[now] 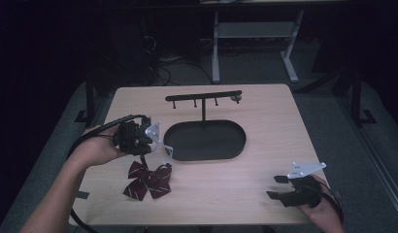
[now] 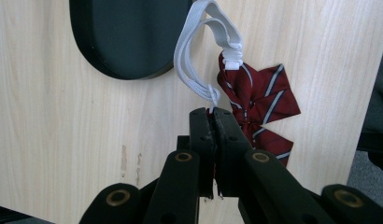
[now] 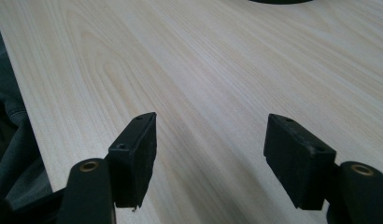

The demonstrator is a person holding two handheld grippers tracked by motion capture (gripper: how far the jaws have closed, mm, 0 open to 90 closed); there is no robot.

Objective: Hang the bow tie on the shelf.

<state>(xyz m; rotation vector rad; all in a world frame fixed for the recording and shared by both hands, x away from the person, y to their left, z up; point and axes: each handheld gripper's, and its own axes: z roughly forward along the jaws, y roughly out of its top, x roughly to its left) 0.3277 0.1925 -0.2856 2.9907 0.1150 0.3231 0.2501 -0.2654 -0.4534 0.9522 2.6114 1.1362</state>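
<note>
The dark red bow tie with grey-white stripes (image 1: 149, 180) lies near the front edge of the pale wooden table (image 1: 265, 104), on its left half, with bare wood between it and the left and front edges. Just behind it and to the right stands the black oval metal tray (image 1: 236, 148), from whose back a thin post rises to a black crossbar with small hooks (image 1: 204, 96); the tray takes up the table's middle, while the right half and the front right corner are open wood. The left gripper (image 1: 147, 145) hovers just above the bow tie beside the tray's left end, its jaws pressed together on the white elastic neck band (image 2: 192, 65) of the tie; in the left gripper view the band loops up from the jaw tips over the tray's rim and back to a white clasp on the bow. The bow's wings are spread flat, slightly crumpled. The right gripper (image 1: 277, 187) rests near the front right corner, jaws spread wide with nothing between them. The tabletop is light wood grain; beyond it the room is dim, with grey floor, cables and a white table frame (image 1: 255, 43).
</note>
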